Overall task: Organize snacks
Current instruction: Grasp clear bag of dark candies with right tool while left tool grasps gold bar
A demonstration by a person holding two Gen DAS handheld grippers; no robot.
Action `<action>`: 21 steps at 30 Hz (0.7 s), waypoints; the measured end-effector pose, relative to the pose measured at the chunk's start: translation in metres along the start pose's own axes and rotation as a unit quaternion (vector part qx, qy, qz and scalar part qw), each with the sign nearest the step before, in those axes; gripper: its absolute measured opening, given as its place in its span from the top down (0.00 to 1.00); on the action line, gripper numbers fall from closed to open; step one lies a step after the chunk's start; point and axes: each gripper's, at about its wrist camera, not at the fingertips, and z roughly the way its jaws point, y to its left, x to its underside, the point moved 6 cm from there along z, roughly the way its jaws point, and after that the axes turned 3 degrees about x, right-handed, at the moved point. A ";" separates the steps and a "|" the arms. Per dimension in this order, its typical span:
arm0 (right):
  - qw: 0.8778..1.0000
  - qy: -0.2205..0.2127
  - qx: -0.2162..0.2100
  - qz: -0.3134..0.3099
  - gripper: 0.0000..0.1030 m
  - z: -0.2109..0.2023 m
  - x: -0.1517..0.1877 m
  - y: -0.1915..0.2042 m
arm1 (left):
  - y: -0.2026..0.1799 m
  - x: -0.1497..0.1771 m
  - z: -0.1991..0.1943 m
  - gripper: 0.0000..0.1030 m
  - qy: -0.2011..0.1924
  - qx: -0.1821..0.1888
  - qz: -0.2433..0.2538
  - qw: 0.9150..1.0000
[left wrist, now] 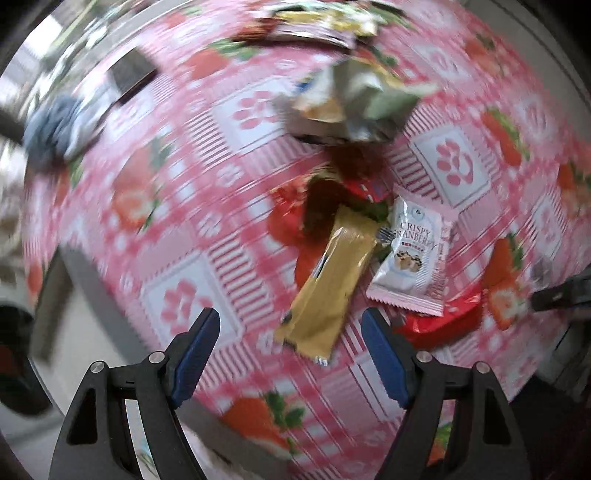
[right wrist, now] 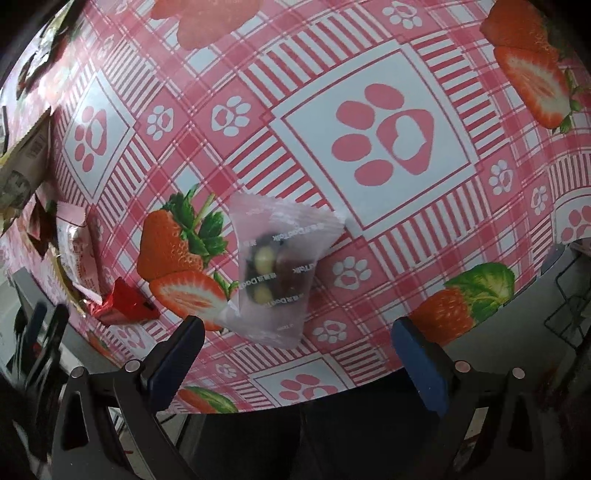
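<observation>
In the left wrist view my left gripper (left wrist: 290, 328) is open and empty above the table. A gold wrapped bar (left wrist: 328, 288) lies just ahead between its fingers. A white and pink "Crispy Cranberry" packet (left wrist: 410, 258) lies to its right over red wrappers (left wrist: 439, 321). A crumpled silver and green packet (left wrist: 351, 103) lies farther off. In the right wrist view my right gripper (right wrist: 299, 332) is open and empty. A translucent pink packet (right wrist: 275, 269) with dark sweets inside lies on the cloth just ahead of its fingers.
The table has a pink checked cloth (right wrist: 376, 133) with strawberries and paw prints. More snack packets lie at the far edge (left wrist: 321, 26) and at the left of the right wrist view (right wrist: 74, 258). A grey cloth (left wrist: 55, 125) lies far left. The table's near edge (right wrist: 369, 384) is close.
</observation>
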 end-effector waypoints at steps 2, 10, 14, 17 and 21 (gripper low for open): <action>1.000 -0.002 -0.011 0.001 0.01 -0.006 0.000 -0.009 | -0.005 -0.004 0.007 0.21 0.002 -0.010 0.025 1.000; 1.000 -0.004 -0.021 0.011 0.01 -0.019 -0.015 -0.032 | -0.021 -0.019 0.025 0.34 0.011 0.033 0.023 0.999; 1.000 -0.011 -0.005 0.010 0.01 -0.018 -0.020 -0.036 | -0.023 -0.011 0.025 0.53 0.009 0.038 0.001 0.999; 1.000 -0.018 0.001 0.002 0.01 -0.021 -0.023 -0.034 | -0.022 0.006 0.023 0.60 0.013 0.042 -0.026 0.999; 0.999 -0.030 0.018 -0.023 0.01 -0.025 -0.026 -0.024 | -0.022 0.031 0.022 0.58 0.016 0.025 -0.053 0.998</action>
